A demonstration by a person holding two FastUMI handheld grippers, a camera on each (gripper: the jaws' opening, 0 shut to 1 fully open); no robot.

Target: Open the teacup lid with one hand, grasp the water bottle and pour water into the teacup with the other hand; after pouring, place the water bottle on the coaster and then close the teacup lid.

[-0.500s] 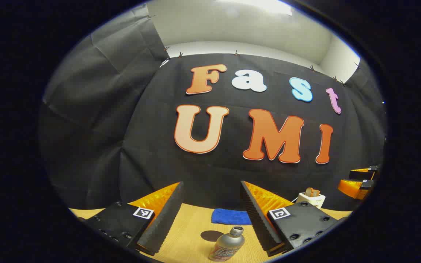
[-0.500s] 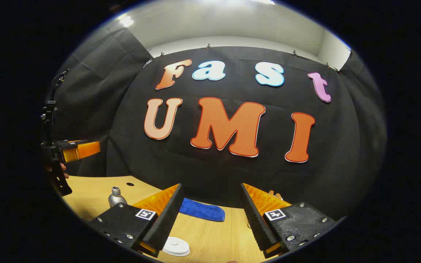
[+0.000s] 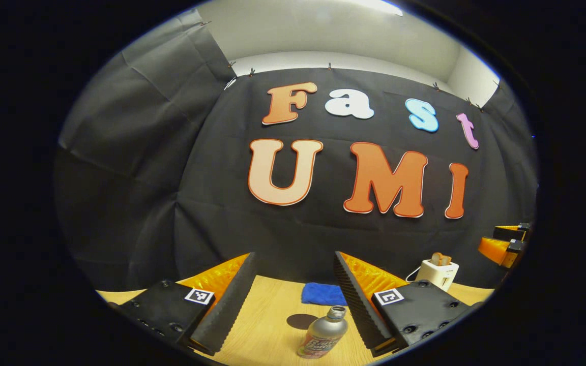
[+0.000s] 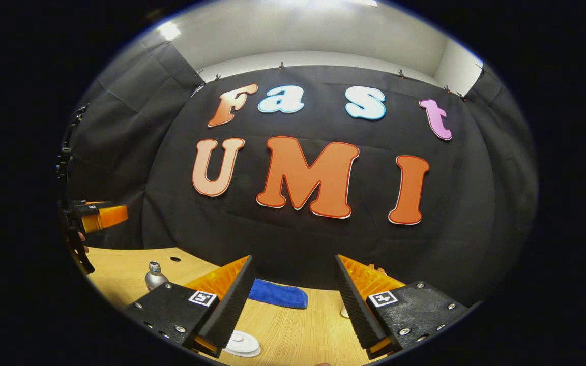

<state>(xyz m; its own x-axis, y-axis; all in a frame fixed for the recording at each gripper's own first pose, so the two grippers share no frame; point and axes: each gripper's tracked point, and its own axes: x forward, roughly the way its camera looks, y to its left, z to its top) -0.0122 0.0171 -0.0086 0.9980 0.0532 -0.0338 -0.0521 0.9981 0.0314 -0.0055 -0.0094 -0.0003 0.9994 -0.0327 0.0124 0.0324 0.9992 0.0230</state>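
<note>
Left gripper (image 3: 293, 305): your jaws stand wide apart, holding nothing; since half a second ago the view has tipped down slightly, so more of the table shows.
Water bottle (image 3: 323, 334): upright and uncapped on the table (image 3: 267, 330) just ahead, nearer your right-hand finger, not yet between the two; it now sits fuller in the left gripper view, which suggests you are closing on it.
Right gripper (image 4: 293, 305): released too, gripping nothing.
White lid (image 4: 242, 343): low by your left finger in the right gripper view, probably the teacup's; still unlifted.
Blue cloth (image 4: 277, 294): toward the table's far edge.
Toaster (image 3: 438, 272): far right corner.
</note>
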